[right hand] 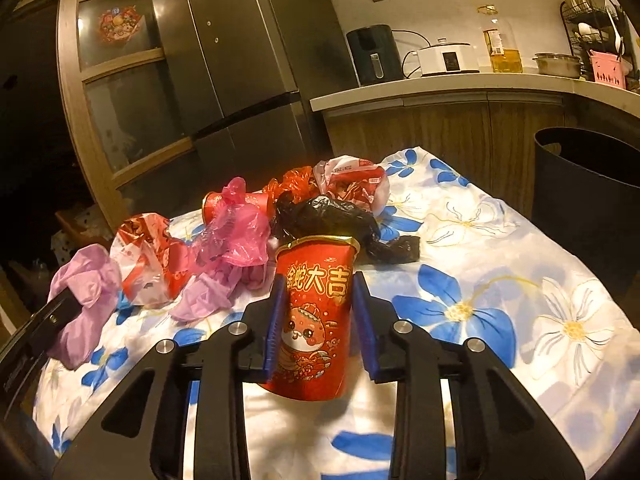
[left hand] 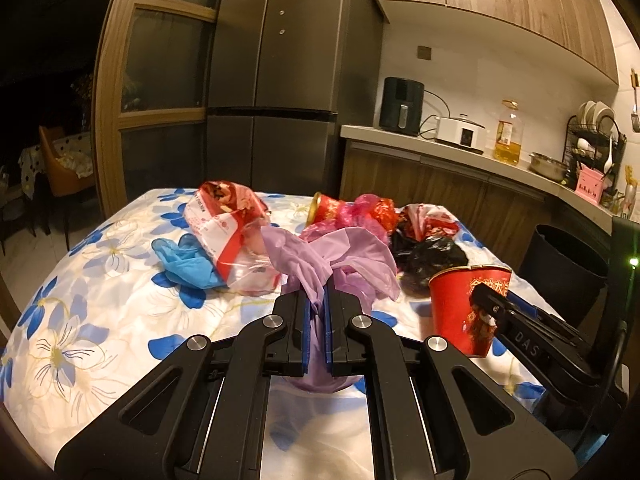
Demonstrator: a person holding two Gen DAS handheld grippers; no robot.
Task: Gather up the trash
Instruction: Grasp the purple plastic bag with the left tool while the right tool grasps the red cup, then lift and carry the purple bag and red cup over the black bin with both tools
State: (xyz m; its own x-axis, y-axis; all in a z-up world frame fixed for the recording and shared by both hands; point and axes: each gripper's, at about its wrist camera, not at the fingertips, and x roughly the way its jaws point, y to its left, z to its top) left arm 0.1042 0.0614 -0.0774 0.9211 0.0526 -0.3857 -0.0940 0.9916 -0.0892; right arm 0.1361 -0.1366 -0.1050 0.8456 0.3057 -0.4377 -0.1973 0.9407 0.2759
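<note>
**Both tongs loaded, trash on table**

L wrist view: my left gripper (left hand: pixel 316 304) is clamped narrow on the purple glove (left hand: pixel 340 256), above the floral tablecloth (left hand: pixel 100 312).

R wrist view: my right gripper (right hand: pixel 320 320) squeezes the red paper cup (right hand: pixel 316 312), upright; black bin (right hand: pixel 592 200) to the right, beside table.

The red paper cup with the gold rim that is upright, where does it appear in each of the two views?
Left wrist view: red paper cup at right of centre, held by the right gripper.
Right wrist view: cup at centre, between the blue pads.
Shared landmark: black plastic bag just behind it.
</note>
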